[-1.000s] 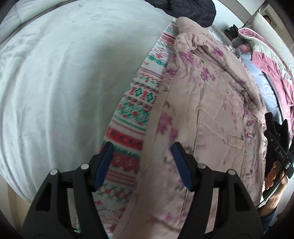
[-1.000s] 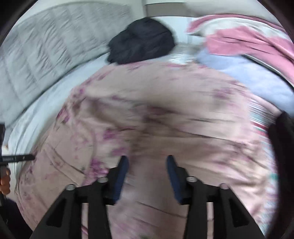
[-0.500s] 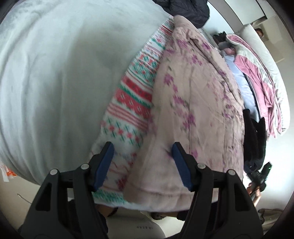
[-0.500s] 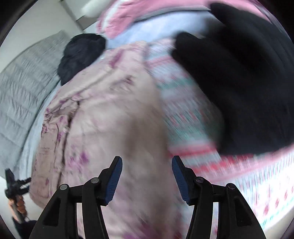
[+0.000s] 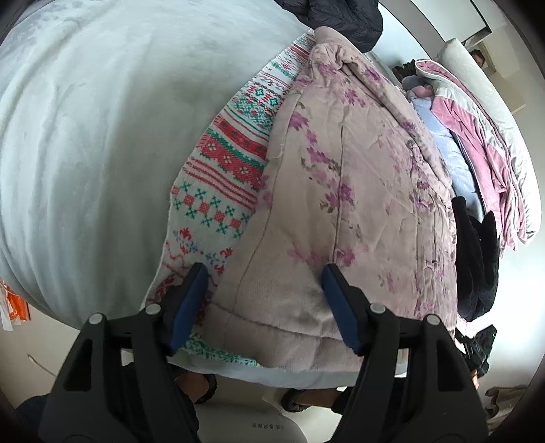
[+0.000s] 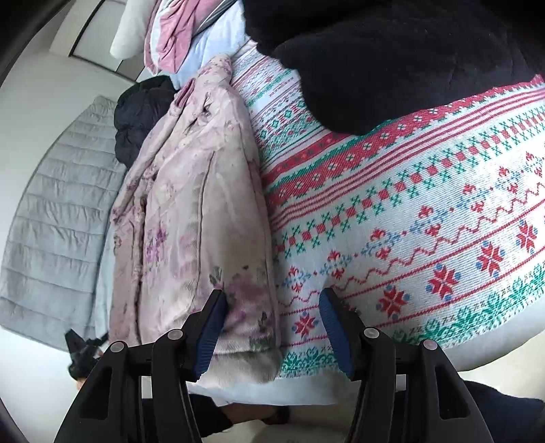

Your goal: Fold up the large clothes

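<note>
A pink padded floral garment [image 5: 347, 191] lies stretched along the bed on a white patterned blanket with red and green bands [image 5: 224, 170]. It also shows in the right wrist view [image 6: 190, 218], left of the blanket [image 6: 408, 211]. My left gripper [image 5: 264, 303] is open, its jaws either side of the garment's near left hem corner at the bed's edge. My right gripper [image 6: 272, 323] is open, its jaws either side of the garment's near right hem corner. Neither holds cloth.
A pale grey bed cover [image 5: 102, 136] lies to the left. A black jacket [image 5: 340, 17] sits at the far end. A black fleece garment [image 6: 391, 58] lies on the blanket at right. Pink and lilac bedding [image 5: 477, 136] is piled beyond. Feet in sandals [image 5: 299, 402] stand below.
Both grippers pulled back from over the garment to the near bed edge. The right one swung right and now sits at the hem corner. Both stayed open.
</note>
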The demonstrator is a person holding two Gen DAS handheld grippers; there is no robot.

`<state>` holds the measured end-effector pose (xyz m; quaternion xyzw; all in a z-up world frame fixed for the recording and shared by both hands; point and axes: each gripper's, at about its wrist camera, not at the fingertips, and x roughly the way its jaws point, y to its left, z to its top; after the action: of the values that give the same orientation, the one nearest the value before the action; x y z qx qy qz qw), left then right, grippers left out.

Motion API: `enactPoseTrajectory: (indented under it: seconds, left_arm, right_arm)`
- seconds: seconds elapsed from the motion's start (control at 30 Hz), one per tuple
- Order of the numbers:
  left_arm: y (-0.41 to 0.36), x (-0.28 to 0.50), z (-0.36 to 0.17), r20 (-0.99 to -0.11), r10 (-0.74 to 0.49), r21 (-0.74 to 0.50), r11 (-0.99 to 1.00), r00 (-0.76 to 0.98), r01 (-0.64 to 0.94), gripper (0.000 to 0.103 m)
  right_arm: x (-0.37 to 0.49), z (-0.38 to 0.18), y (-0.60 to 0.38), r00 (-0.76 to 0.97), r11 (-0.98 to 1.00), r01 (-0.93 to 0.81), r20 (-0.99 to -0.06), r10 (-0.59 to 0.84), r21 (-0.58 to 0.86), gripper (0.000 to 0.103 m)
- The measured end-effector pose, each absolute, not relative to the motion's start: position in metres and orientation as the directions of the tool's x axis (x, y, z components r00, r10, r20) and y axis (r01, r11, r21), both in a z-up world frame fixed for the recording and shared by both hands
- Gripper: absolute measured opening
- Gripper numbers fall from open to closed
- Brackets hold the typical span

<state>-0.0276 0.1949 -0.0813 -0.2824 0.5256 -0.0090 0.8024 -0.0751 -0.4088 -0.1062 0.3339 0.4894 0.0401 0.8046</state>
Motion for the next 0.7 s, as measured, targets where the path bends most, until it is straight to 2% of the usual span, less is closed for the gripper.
enactPoseTrajectory:
  seconds: [0.07, 0.13, 0.27, 0.4, 0.43, 0.53, 0.63, 0.67, 0.7]
  left_arm:
    - [0.189, -0.027, -0.081, -0.849, -0.285, -0.434, 0.857, 0.446, -0.279, 0.072]
    - [0.186, -0.028, -0.079, -0.852, -0.258, -0.415, 0.863, 0.456, -0.286, 0.071]
    - [0.180, -0.029, -0.074, -0.838, -0.266, -0.423, 0.869, 0.477, -0.257, 0.054]
    - [0.186, -0.033, -0.072, -0.802, -0.318, -0.491, 0.833, 0.506, -0.256, 0.050]
    - [0.187, -0.033, -0.073, -0.796, -0.326, -0.503, 0.825, 0.509, -0.257, 0.050]
    - [0.188, -0.030, -0.078, -0.799, -0.333, -0.513, 0.811, 0.501, -0.280, 0.050]
    - [0.184, -0.028, -0.081, -0.808, -0.325, -0.500, 0.819, 0.491, -0.280, 0.050]
    - [0.182, -0.028, -0.080, -0.809, -0.316, -0.490, 0.828, 0.495, -0.272, 0.041]
    - [0.179, -0.028, -0.077, -0.807, -0.315, -0.485, 0.836, 0.500, -0.256, 0.033]
  right_arm:
    - [-0.076, -0.103, -0.402, 0.524, 0.783, 0.222, -0.748, 0.407, 0.581, 0.058]
    - [-0.077, -0.104, -0.396, 0.537, 0.743, 0.177, -0.696, 0.477, 0.646, 0.058]
    - [-0.078, -0.108, -0.391, 0.549, 0.707, 0.172, -0.663, 0.509, 0.686, 0.058]
    - [-0.083, -0.102, -0.396, 0.593, 0.598, 0.108, -0.534, 0.602, 0.794, 0.059]
    - [-0.084, -0.100, -0.395, 0.599, 0.596, 0.099, -0.526, 0.604, 0.797, 0.059]
    - [-0.076, -0.111, -0.385, 0.555, 0.653, 0.162, -0.615, 0.559, 0.740, 0.059]
    - [-0.073, -0.118, -0.380, 0.553, 0.647, 0.187, -0.624, 0.552, 0.739, 0.058]
    - [-0.072, -0.115, -0.378, 0.559, 0.654, 0.178, -0.623, 0.548, 0.735, 0.056]
    - [-0.072, -0.113, -0.377, 0.569, 0.657, 0.168, -0.617, 0.544, 0.735, 0.047]
